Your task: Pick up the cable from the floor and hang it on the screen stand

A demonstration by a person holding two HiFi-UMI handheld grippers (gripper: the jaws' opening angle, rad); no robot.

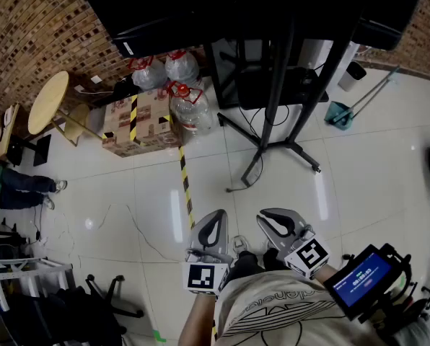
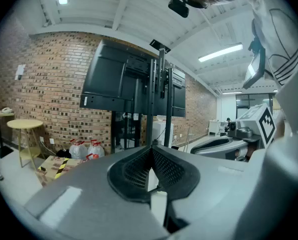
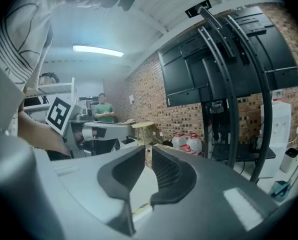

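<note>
A black screen stand [image 1: 276, 85] with splayed feet holds dark screens [image 1: 237, 6] at the top of the head view. On the white floor, a thin dark cable [image 1: 238, 187] lies by the stand's front foot. A fainter thin wire [image 1: 132, 225] trails further left. Both grippers are close to the person's body, well short of the cable. My left gripper [image 1: 212, 222] [image 2: 152, 149] has its jaws together with nothing in them. On my right gripper [image 1: 270, 220] [image 3: 148, 156] a narrow empty gap shows between the jaws. The stand [image 3: 229, 84] rises ahead of both grippers.
Water jugs [image 1: 182, 85] and a taped cardboard box [image 1: 135, 121] sit left of the stand. A round stool [image 1: 47, 101] stands far left, and a chair base [image 1: 107, 301] lower left. Yellow-black tape [image 1: 186, 186] runs along the floor. A dustpan [image 1: 339, 114] lies right. A person [image 3: 105, 111] stands far off.
</note>
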